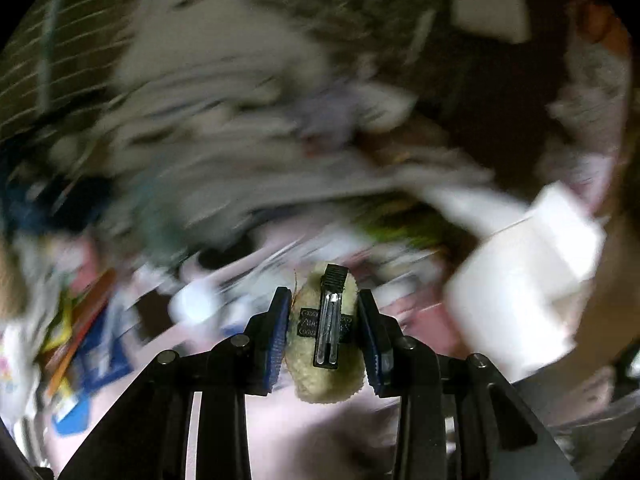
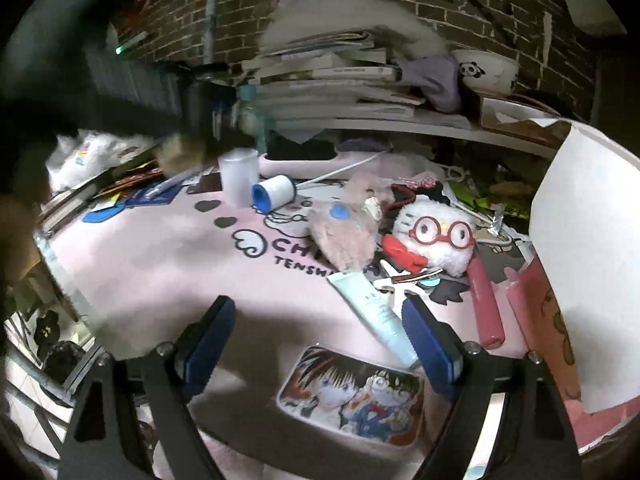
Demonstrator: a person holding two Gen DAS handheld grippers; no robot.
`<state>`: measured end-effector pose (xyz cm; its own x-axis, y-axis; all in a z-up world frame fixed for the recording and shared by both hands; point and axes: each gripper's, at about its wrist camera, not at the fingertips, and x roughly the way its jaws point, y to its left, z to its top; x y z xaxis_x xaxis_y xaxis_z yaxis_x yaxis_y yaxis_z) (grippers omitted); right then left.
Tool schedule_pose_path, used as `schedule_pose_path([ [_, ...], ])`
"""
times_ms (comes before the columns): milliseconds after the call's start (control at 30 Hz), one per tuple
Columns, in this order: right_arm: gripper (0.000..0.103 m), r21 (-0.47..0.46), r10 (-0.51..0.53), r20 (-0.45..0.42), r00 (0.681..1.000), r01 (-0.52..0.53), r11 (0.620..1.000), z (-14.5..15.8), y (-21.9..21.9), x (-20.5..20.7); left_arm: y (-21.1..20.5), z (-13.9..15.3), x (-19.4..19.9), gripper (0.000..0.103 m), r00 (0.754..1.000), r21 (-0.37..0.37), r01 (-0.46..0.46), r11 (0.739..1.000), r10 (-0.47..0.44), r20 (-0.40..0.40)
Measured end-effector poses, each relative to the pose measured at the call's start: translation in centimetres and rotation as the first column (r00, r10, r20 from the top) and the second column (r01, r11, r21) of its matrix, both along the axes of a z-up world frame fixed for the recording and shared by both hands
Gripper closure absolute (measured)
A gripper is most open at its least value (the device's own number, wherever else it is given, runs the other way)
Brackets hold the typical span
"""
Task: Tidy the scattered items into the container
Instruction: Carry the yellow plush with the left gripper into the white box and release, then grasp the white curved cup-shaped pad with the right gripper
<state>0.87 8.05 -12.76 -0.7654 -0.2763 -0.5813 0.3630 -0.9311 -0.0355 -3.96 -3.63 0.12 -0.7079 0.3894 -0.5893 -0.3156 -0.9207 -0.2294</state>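
My left gripper [image 1: 325,334] is shut on a fuzzy beige hair clip [image 1: 326,376] with a black metal clasp, held above the pink desk mat; that view is motion-blurred. A white box-like container [image 1: 532,284] shows at the right. My right gripper [image 2: 320,344] is open and empty above the pink mat [image 2: 168,264]. Ahead of it lie a pale blue tube [image 2: 374,312], a white hair clip [image 2: 394,280], a pink fuzzy item [image 2: 346,236], a white plush with red glasses [image 2: 434,236] and a pink tube [image 2: 486,300]. A blurred arm [image 2: 100,96] crosses the upper left there.
A white container wall [image 2: 588,264] stands at the right. A clear cup [image 2: 239,176] and a blue-capped roll [image 2: 274,192] sit at the back. Stacked books [image 2: 340,76] fill a shelf against a brick wall. An anime-print card [image 2: 352,396] lies near the front edge.
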Motion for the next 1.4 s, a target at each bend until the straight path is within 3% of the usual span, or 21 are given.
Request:
schedule_pose_path([
  [133, 0.020, -0.019, -0.011, -0.008, 1.000, 0.011, 1.000, -0.1, 0.4, -0.3, 5.5, 4.4, -0.5, 0.075, 0.983, -0.014, 0.174, 0.985, -0.175, -0.047],
  [200, 0.020, -0.025, -0.015, -0.008, 1.000, 0.015, 1.000, -0.1, 0.5, -0.5, 8.8, 5.9, -0.8, 0.075, 0.957, -0.016, 0.287, 0.958, -0.287, -0.045],
  [300, 0.020, -0.029, -0.022, 0.002, 1.000, 0.022, 0.999, -0.2, 0.6, -1.0, 14.0, 6.8, -1.4, 0.075, 0.916, -0.079, 0.399, 0.914, -0.401, -0.020],
  [400, 0.020, -0.031, -0.023, 0.022, 1.000, 0.024, 0.999, -0.4, 0.8, -1.3, 18.6, 6.3, -2.0, 0.075, 0.870, -0.120, 0.493, 0.862, -0.492, 0.042],
  [500, 0.020, -0.027, -0.022, 0.024, 0.999, 0.023, 0.999, -0.5, 0.9, -1.3, 22.6, 4.9, -2.6, 0.075, 0.846, -0.216, 0.533, 0.818, -0.521, 0.116],
  [633, 0.020, -0.034, -0.017, 0.031, 0.999, 0.018, 0.999, -0.4, 0.9, -1.4, 25.5, 2.9, -3.8, 0.075, 0.826, -0.254, 0.563, 0.786, -0.522, 0.215],
  [767, 0.020, -0.047, -0.015, 0.031, 0.999, 0.016, 0.999, -0.2, 1.1, -1.3, 26.2, 1.6, -4.0, 0.070, 0.817, -0.267, 0.572, 0.776, -0.511, 0.266],
  [867, 0.020, -0.055, -0.017, 0.034, 0.999, 0.019, 0.998, -0.2, 1.4, -1.4, 26.3, 1.3, -4.0, 0.024, 0.817, -0.268, 0.573, 0.774, -0.513, 0.265],
  [900, 0.020, -0.057, -0.018, 0.036, 0.999, 0.021, 0.998, -0.2, 1.5, -1.5, 26.3, 1.3, -4.0, 0.017, 0.817, -0.266, 0.573, 0.775, -0.515, 0.257],
  [1167, 0.020, -0.059, -0.020, 0.030, 0.999, 0.021, 0.998, -0.2, 2.1, -1.4, 25.5, 2.9, -3.6, 0.000, 0.846, -0.313, 0.534, 0.786, -0.497, 0.195],
  [1400, 0.020, -0.062, -0.013, -0.045, 0.999, 0.010, 0.998, -0.1, 2.5, 0.3, 21.5, 5.1, -2.8, 0.000, 0.869, -0.261, 0.495, 0.829, -0.467, 0.163],
])
